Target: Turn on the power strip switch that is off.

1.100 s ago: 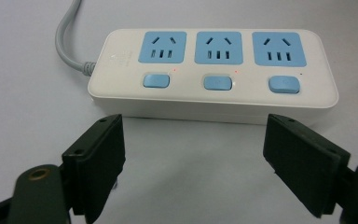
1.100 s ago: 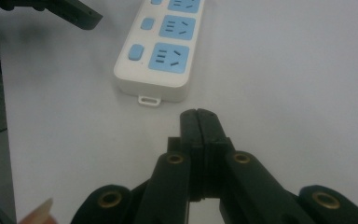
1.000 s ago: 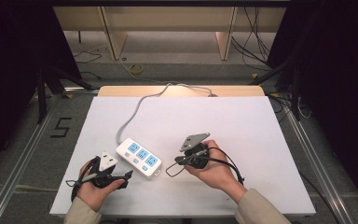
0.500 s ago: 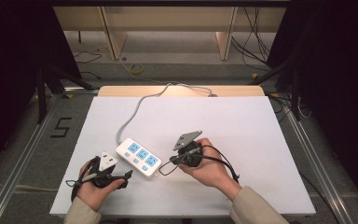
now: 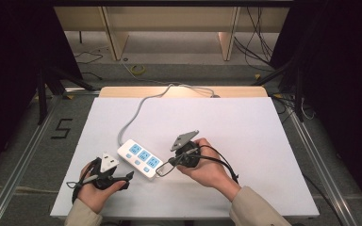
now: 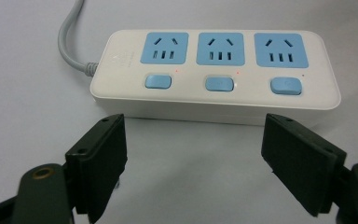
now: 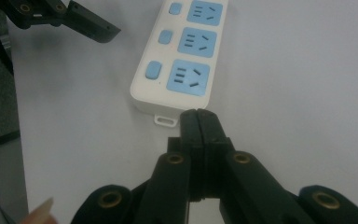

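A white power strip [image 5: 140, 158] with three blue sockets and three blue switches lies on the white table [image 5: 245, 127], its grey cord [image 5: 136, 113] running to the far edge. My left gripper [image 5: 128, 177] sits just in front of the strip's long side, jaws wide open with nothing between them; in the left gripper view the strip [image 6: 214, 74] lies right beyond the fingers [image 6: 100, 163]. My right gripper [image 5: 162, 170] is shut with nothing in it, its tip close to the strip's near end [image 7: 179, 77], just short of the small hanging tab [image 7: 166, 120].
Beyond the table's far edge are a wooden shelf frame [image 5: 169, 28] and loose cables on the floor [image 5: 136, 69]. A "5" mark [image 5: 62, 128] is on the floor at the left. Metal rails [image 5: 311, 155] run along both table sides.
My right gripper has moved left and slightly down, bringing its shut tip up to the strip's near end. The left gripper and the strip have stayed put.
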A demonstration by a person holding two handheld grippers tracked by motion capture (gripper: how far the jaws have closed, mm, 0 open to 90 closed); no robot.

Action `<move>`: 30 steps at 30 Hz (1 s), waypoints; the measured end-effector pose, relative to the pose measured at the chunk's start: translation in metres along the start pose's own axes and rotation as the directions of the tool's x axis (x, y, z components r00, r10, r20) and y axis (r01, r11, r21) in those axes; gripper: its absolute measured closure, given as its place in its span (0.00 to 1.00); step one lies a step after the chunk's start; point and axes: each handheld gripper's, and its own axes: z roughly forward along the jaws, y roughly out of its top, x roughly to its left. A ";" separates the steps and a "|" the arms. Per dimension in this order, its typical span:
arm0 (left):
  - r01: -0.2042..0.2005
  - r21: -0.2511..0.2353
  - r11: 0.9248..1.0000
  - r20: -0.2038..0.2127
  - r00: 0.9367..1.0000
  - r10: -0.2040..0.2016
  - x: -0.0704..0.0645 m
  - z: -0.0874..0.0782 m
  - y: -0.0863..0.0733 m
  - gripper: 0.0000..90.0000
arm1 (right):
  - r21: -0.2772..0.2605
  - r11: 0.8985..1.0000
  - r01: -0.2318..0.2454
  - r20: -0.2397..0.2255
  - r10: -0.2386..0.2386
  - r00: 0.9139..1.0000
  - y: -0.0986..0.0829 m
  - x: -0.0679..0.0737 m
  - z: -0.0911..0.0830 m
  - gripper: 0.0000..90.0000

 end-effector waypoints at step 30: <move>-0.003 -0.002 1.000 0.001 1.000 0.003 -0.001 0.000 0.000 0.24 | 0.037 0.999 0.014 -0.028 -0.013 1.000 0.019 0.006 0.016 1.00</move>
